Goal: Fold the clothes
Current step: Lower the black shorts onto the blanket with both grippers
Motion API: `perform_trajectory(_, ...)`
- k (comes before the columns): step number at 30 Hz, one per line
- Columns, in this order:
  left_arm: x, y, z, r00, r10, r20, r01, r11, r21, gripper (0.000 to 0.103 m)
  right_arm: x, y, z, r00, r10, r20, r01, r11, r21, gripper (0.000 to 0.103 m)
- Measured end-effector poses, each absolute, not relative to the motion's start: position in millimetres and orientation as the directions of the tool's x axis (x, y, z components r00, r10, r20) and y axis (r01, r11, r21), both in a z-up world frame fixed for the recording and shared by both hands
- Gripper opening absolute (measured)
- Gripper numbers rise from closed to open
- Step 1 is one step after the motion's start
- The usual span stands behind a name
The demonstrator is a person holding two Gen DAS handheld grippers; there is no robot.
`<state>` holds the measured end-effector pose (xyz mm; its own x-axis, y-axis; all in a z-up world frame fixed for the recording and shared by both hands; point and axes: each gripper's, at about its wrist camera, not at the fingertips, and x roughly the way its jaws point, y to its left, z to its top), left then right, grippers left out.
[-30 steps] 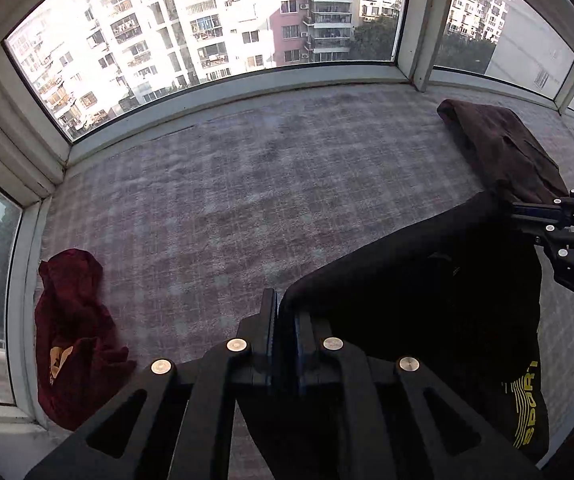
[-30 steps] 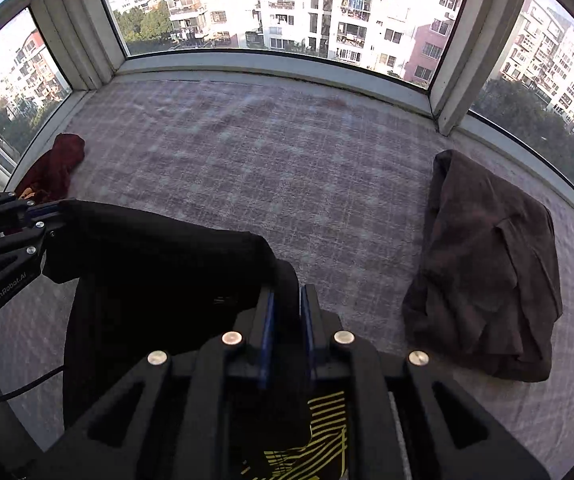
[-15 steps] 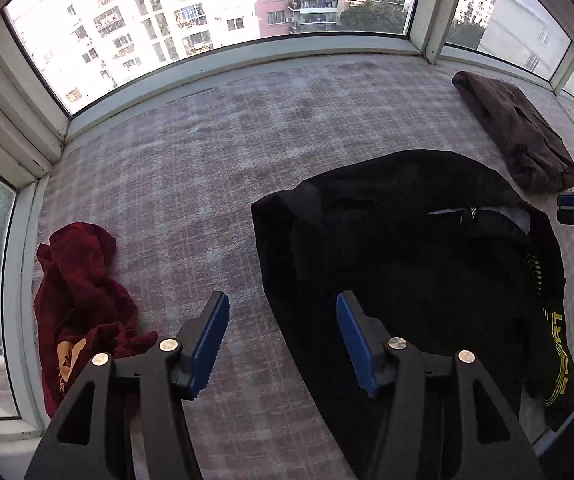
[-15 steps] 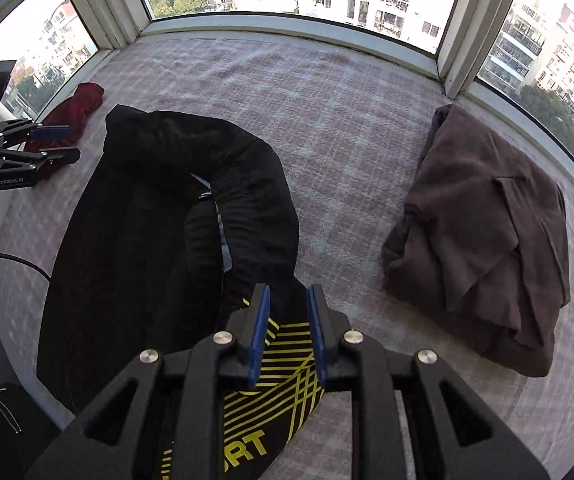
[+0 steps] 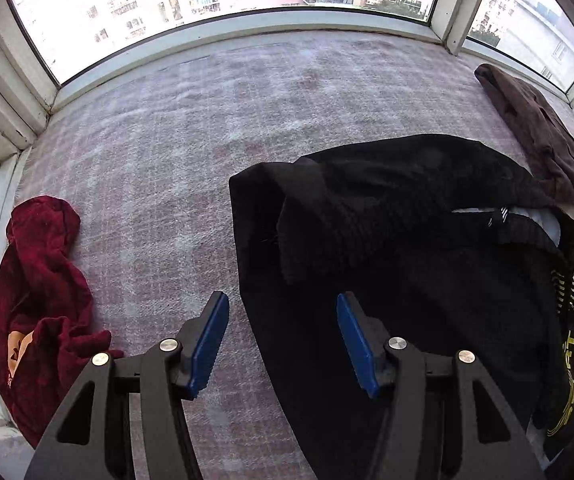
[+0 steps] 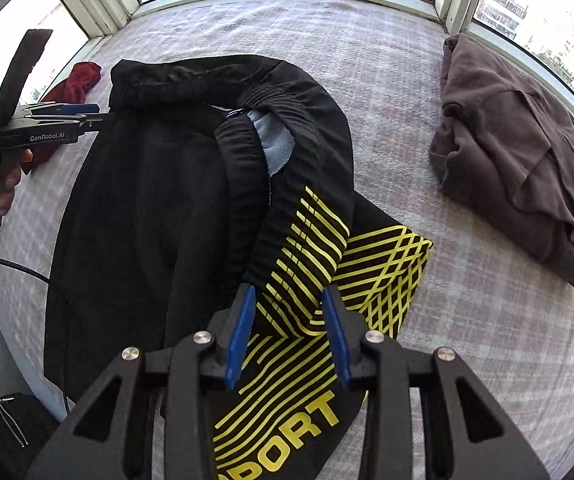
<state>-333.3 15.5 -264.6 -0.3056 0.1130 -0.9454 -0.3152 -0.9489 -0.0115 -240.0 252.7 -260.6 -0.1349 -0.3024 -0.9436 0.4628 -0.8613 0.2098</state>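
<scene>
Black sport shorts (image 5: 387, 240) with yellow stripes and "SPORT" lettering lie spread on the checked grey-purple cover (image 5: 191, 128), waistband folded over; they also show in the right wrist view (image 6: 159, 208). My left gripper (image 5: 283, 338) is open and empty above the shorts' left edge. My right gripper (image 6: 287, 332) is open over the yellow-striped leg (image 6: 367, 264), holding nothing. The left gripper also shows in the right wrist view (image 6: 87, 118), held by a hand.
A crumpled dark red garment (image 5: 39, 300) lies at the left edge by the window. A folded brown garment (image 6: 519, 160) lies at the right, also in the left wrist view (image 5: 539, 136). Window frames (image 5: 247, 24) surround the surface. A black bag (image 6: 3, 432) sits below left.
Both grippers held the shorts up, then dropped them flat. The left opened first; the right has now opened too and drawn back over the striped leg.
</scene>
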Motion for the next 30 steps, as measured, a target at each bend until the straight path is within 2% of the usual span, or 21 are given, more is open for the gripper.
perform_trajectory(3,-339.2,19.0,-267.4,-0.312,0.127,-0.942,-0.323,-0.946,-0.020,0.054,-240.1,251.1,-254.4,-0.130,-0.319,-0.939,0.466,-0.856,0.226,0.035)
perform_trajectory(4,-341.5,19.2,-268.2,-0.310,0.132,-0.942,-0.319,-0.947,-0.028,0.050,-241.0,251.1,-255.2,-0.124,-0.314,-0.941,0.461,-0.858,0.226,0.035)
perform_trajectory(5,-343.8,19.0,-268.9,-0.302,0.145,-0.942,-0.313,-0.949,-0.046,0.044,-242.0,251.1,-256.0,-0.118,-0.309,-0.944,0.456,-0.861,0.225,0.035)
perform_trajectory(6,-345.9,18.7,-269.7,-0.291,0.161,-0.943,-0.310,-0.949,-0.066,0.029,-243.0,251.1,-256.8,-0.111,-0.304,-0.946,0.451,-0.864,0.224,0.035)
perform_trajectory(7,-347.0,18.4,-269.8,-0.291,0.161,-0.943,-0.307,-0.949,-0.067,0.020,-243.1,251.0,-256.3,-0.106,-0.305,-0.947,0.448,-0.864,0.228,0.035)
perform_trajectory(9,-347.6,17.2,-268.4,-0.298,0.156,-0.942,-0.307,-0.950,-0.060,0.016,-239.9,249.5,-250.5,-0.113,-0.305,-0.946,0.460,-0.860,0.222,0.035)
perform_trajectory(10,-347.1,16.2,-266.8,-0.301,0.159,-0.940,-0.310,-0.949,-0.061,0.007,-239.0,249.0,-248.8,-0.117,-0.296,-0.948,0.463,-0.861,0.211,0.035)
perform_trajectory(11,-346.5,15.2,-265.2,-0.305,0.162,-0.939,-0.313,-0.948,-0.062,0.004,-238.4,249.8,-247.8,-0.119,-0.296,-0.948,0.458,-0.863,0.212,0.035)
perform_trajectory(16,-344.1,10.3,-258.0,-0.318,0.175,-0.932,-0.324,-0.944,-0.066,0.003,-223.2,261.4,-243.0,-0.134,-0.353,-0.926,0.461,-0.849,0.257,0.035)
perform_trajectory(23,-345.4,11.5,-255.7,-0.322,0.172,-0.931,-0.328,-0.943,-0.061,0.003,-206.5,251.3,-258.4,-0.179,-0.276,-0.944,0.573,-0.810,0.128,0.035)
perform_trajectory(28,-348.4,17.1,-258.7,-0.326,0.178,-0.928,-0.326,-0.943,-0.066,0.003,-228.1,248.6,-274.4,-0.140,-0.314,-0.939,0.521,-0.830,0.200,0.034)
perform_trajectory(30,-348.0,16.1,-258.0,-0.328,0.180,-0.927,-0.326,-0.943,-0.068,0.003,-236.6,252.4,-277.7,-0.116,-0.350,-0.929,0.486,-0.836,0.255,0.019)
